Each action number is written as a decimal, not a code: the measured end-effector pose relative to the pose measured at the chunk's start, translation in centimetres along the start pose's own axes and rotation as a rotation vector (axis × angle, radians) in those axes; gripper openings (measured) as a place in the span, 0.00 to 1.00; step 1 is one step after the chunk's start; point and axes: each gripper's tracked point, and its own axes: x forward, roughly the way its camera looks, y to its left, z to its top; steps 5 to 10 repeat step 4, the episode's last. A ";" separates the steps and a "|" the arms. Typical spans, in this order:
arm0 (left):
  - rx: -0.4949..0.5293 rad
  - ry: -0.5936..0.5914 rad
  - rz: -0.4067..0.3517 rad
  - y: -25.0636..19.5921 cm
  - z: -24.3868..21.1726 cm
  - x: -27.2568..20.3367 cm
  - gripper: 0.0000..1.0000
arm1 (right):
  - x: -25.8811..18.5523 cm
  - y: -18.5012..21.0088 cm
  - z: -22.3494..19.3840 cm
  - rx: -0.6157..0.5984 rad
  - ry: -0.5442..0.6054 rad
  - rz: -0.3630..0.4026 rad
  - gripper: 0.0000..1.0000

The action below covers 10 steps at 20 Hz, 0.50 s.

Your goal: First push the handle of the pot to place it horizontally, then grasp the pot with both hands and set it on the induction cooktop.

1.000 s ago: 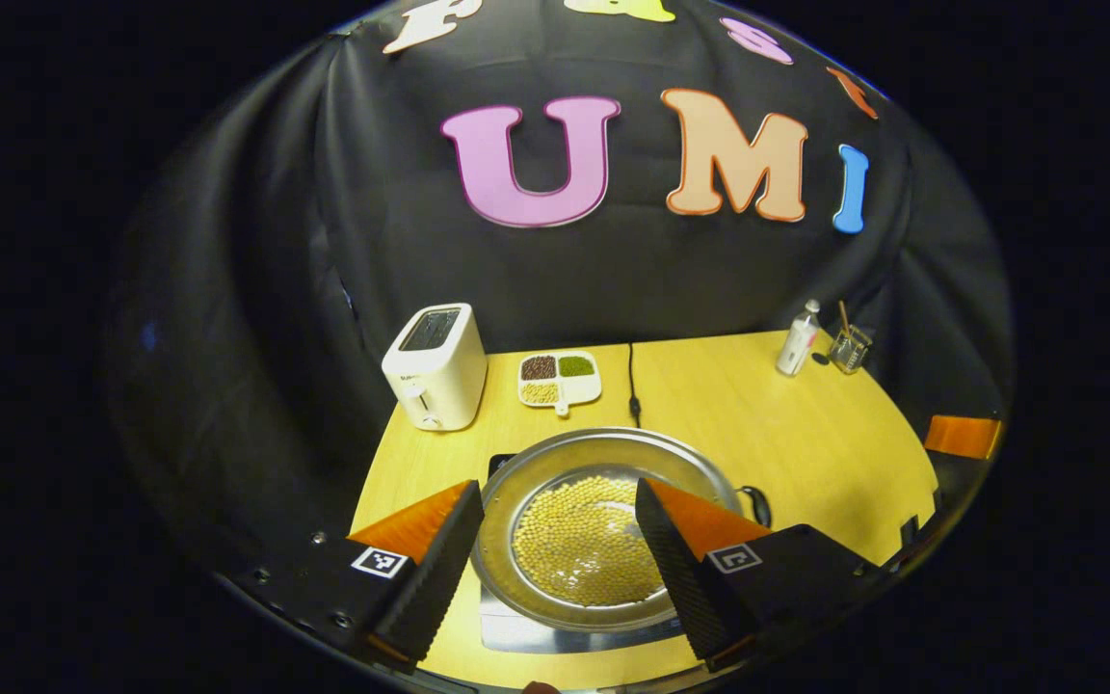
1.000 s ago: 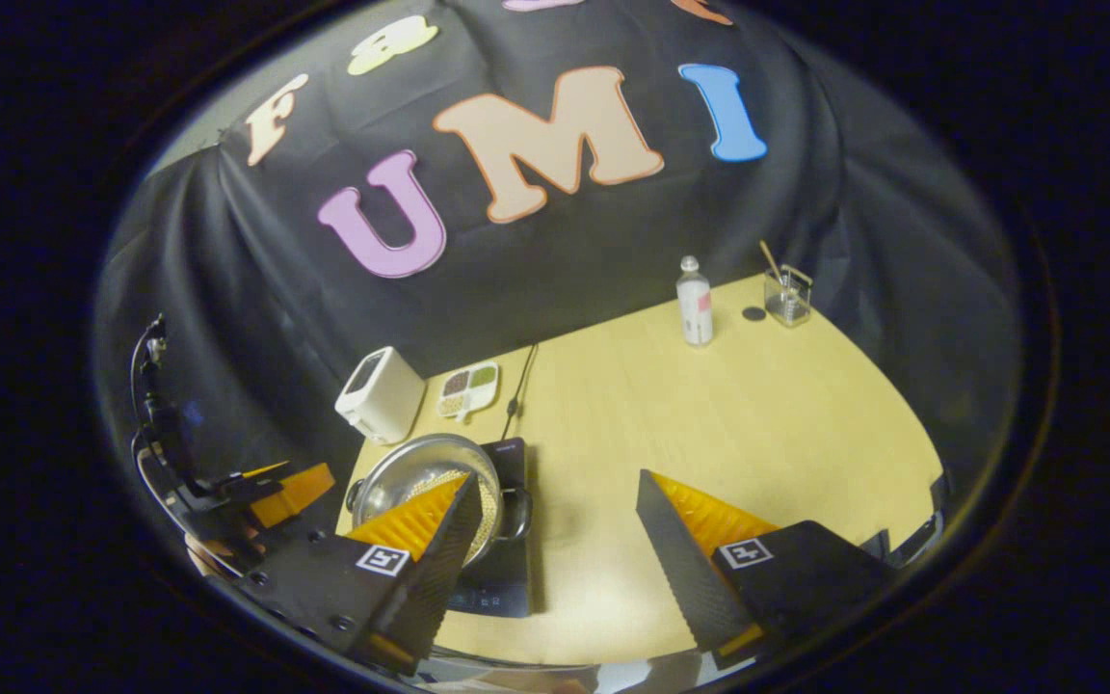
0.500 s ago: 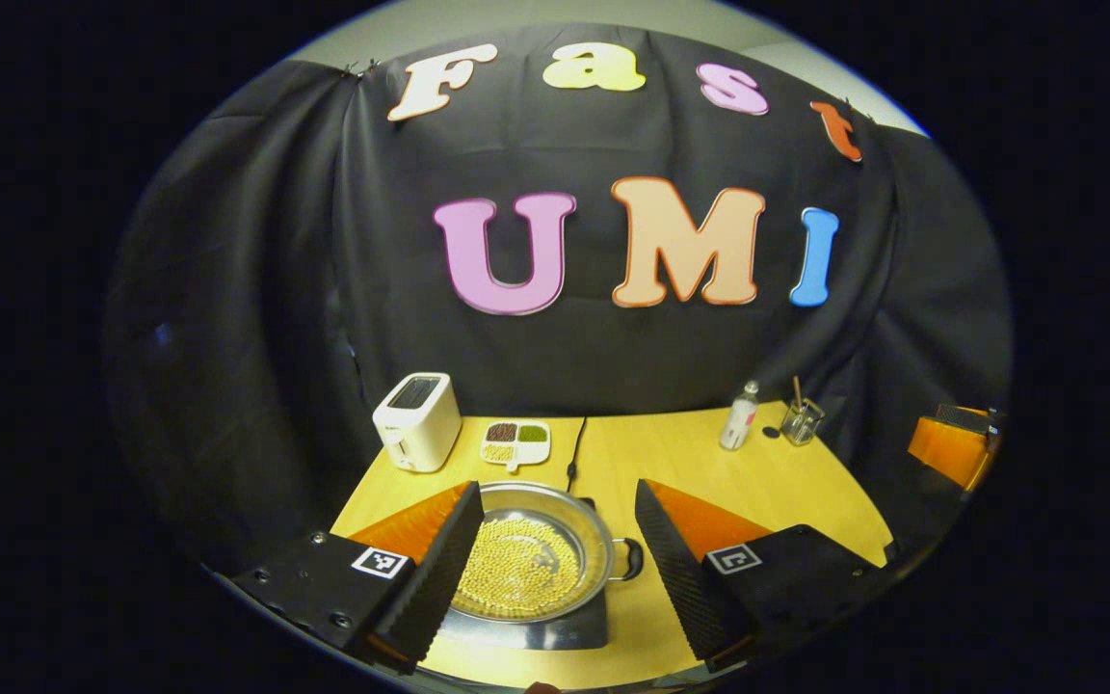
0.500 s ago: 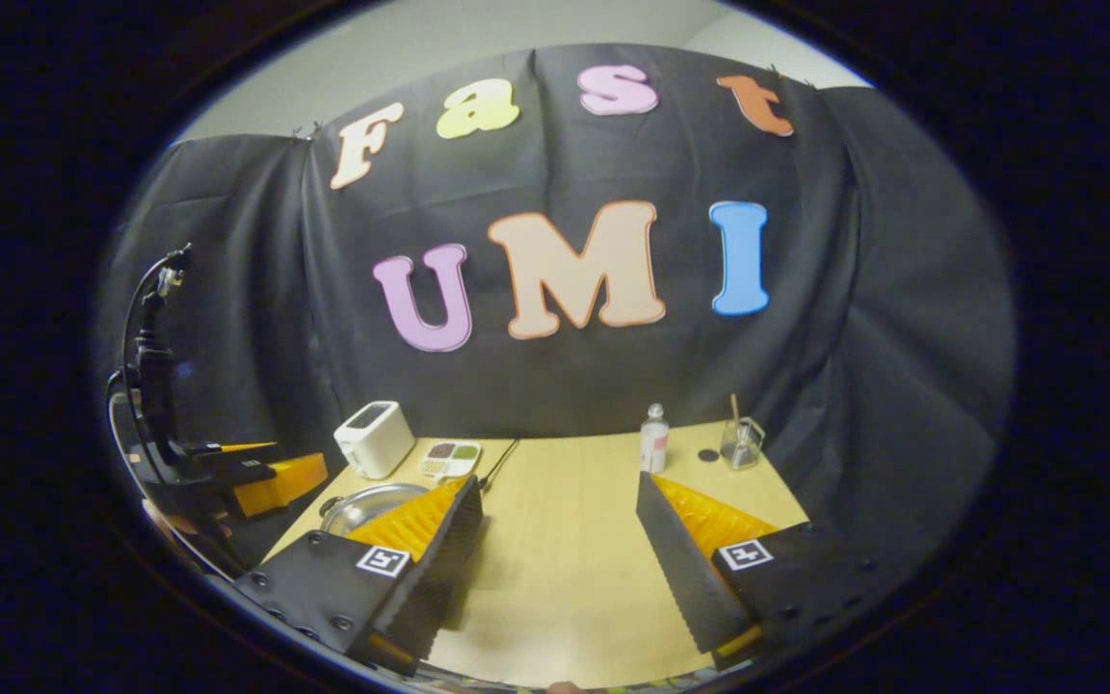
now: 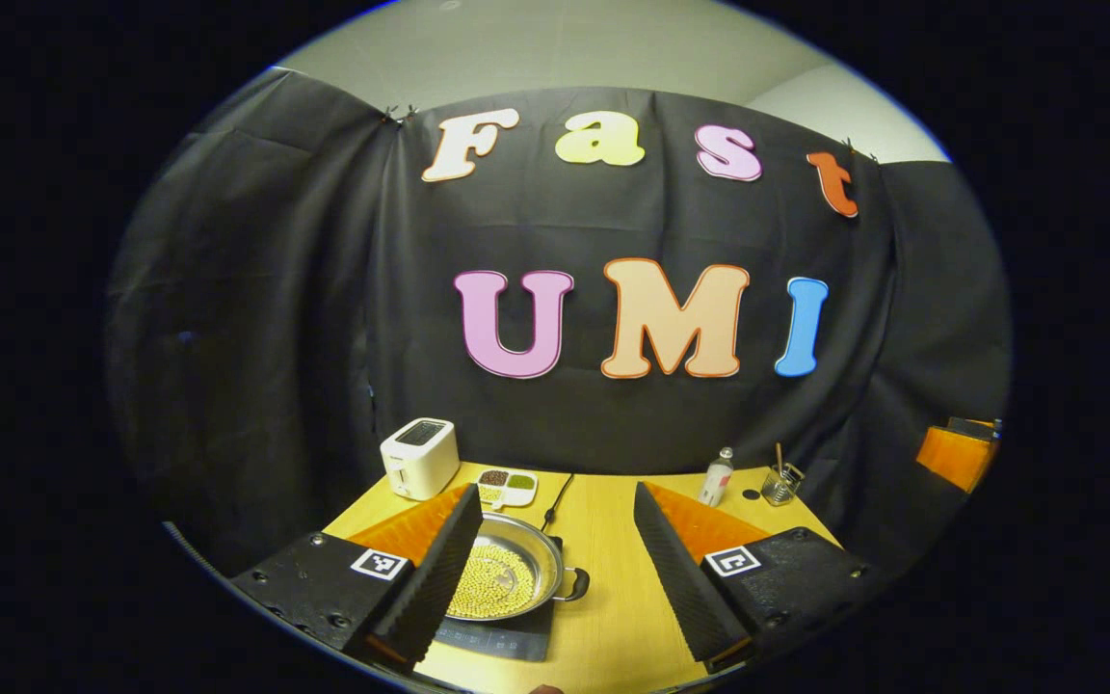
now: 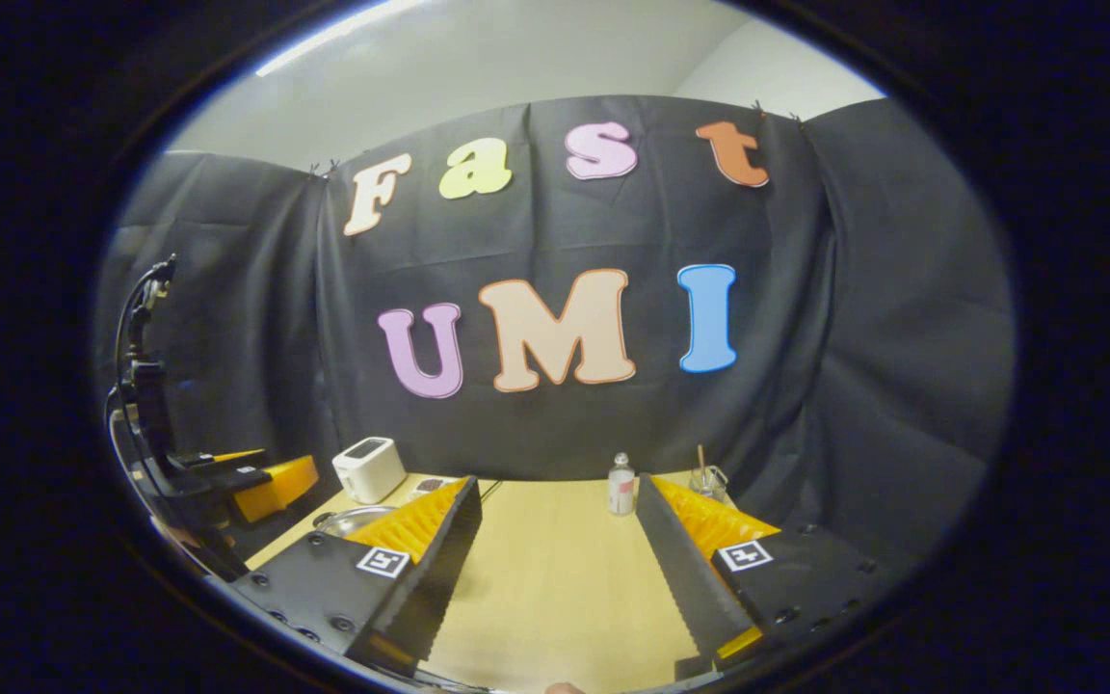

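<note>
In the left gripper view, a white toaster (image 5: 418,457) stands far left on the table (image 5: 613,617); the pot (image 5: 505,580) sits on the induction cooktop (image 5: 492,638); the left gripper (image 5: 549,578) has jaws apart; the right gripper (image 6: 561,564) likewise gapes above bare wood.

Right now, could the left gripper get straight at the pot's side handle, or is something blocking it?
Probably yes. The left gripper has its jaws open, and the pot sits on the induction cooktop just ahead of them. The handle juts into the gap, with bare table around it.
</note>
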 end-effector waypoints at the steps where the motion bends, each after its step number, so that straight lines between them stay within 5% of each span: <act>1: 0.006 -0.024 0.013 0.3 0.3 -0.2 0.96 | 0.0 0.0 0.6 0.003 -0.012 -0.010 0.93; 10: 0.023 -0.061 0.046 1.1 0.1 -1.1 0.97 | -0.7 0.1 0.6 0.025 -0.023 -0.018 0.93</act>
